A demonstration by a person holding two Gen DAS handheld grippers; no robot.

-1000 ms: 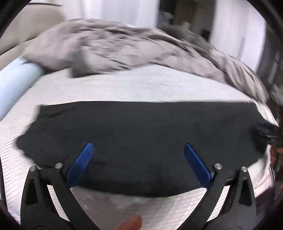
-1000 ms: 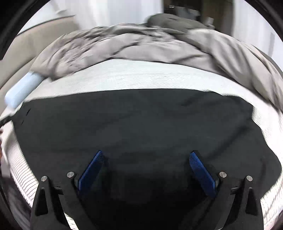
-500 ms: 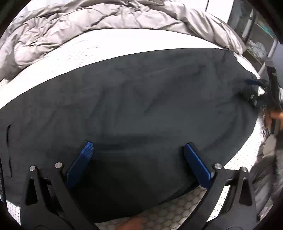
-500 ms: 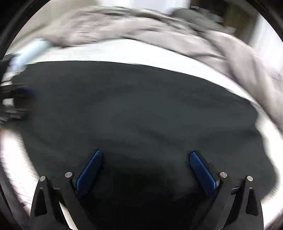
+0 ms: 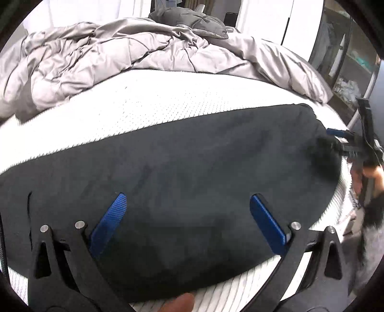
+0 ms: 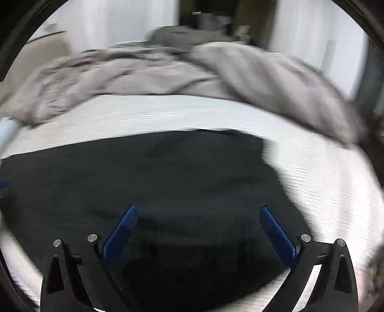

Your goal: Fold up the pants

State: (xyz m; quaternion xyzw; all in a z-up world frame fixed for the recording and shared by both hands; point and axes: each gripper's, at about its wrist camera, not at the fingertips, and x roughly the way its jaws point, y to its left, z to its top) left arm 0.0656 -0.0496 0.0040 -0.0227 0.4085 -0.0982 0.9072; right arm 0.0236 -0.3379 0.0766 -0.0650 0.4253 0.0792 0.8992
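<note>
Pants (image 5: 192,172), black and spread flat, lie across the near part of a white mattress (image 5: 148,105), their long side running left to right. In the left wrist view the left gripper (image 5: 186,206) hangs over the near middle of the cloth with its blue fingers (image 5: 109,223) set wide apart and nothing between them; a fingertip of the holder shows at the bottom edge. Toward the right end of the pants the right gripper (image 5: 336,136) sits at the cloth's edge, seen side-on beside a hand (image 5: 367,175); from here its jaws cannot be judged. The right wrist view, blurred by motion, settles it: the right gripper (image 6: 196,211) spreads its blue fingers (image 6: 276,232) wide over the pants (image 6: 156,182), holding nothing. A pocket slit shows on the left part of the cloth. Beyond the pants the bare mattress (image 6: 168,112) runs to a rumpled grey duvet (image 5: 124,57) heaped along the far side, with a darker grey cushion (image 5: 192,19) behind it. No container is in sight. Against the frame half a second ago, the left view has pulled back and tipped up, so more mattress and duvet show, and the right gripper sits a little higher at the pants' right end. The right view has swung so the pants' right edge and white mattress beside it now appear.
</note>
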